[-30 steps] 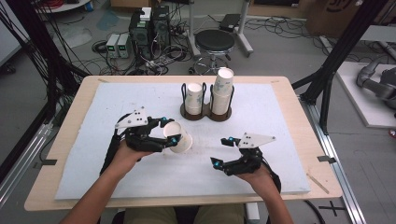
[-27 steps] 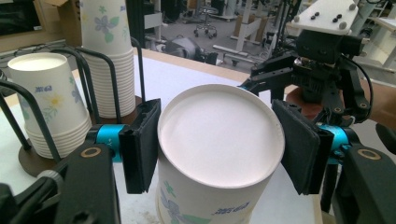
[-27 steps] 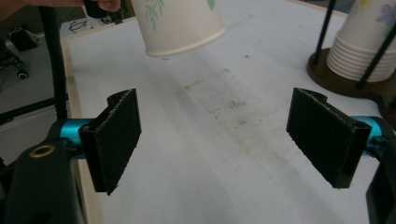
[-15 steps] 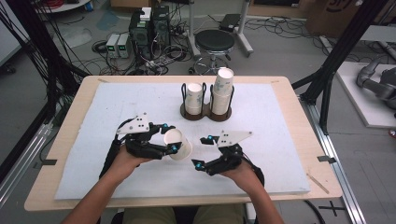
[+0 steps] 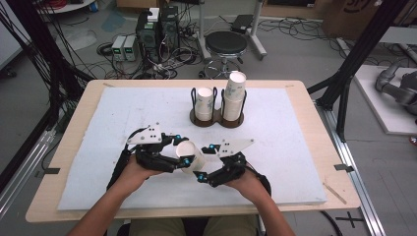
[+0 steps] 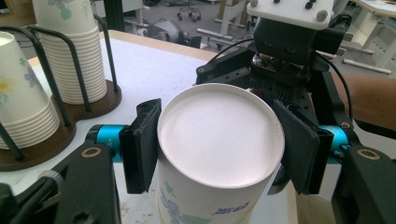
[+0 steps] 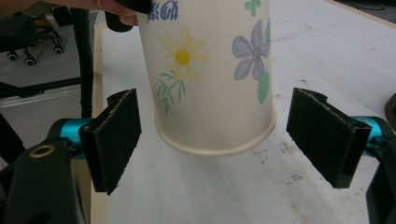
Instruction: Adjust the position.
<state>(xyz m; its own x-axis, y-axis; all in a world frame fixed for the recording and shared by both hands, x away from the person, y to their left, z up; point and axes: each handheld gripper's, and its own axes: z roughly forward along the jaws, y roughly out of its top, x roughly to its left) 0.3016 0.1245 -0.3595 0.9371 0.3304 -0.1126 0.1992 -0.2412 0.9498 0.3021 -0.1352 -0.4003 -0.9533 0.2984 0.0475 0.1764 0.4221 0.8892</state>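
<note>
The white table mat (image 5: 108, 128) carries a brown cup rack (image 5: 218, 119) at its far middle, holding two stacks of paper cups. Nearer the person than the rack, the left gripper (image 5: 183, 150) clamps a flowered paper cup (image 5: 193, 156) by its sides, lying it over so the base faces its camera. The right gripper (image 5: 206, 162), jaws spread wide beside the cup's rim end, seems poised to take it over.
</note>
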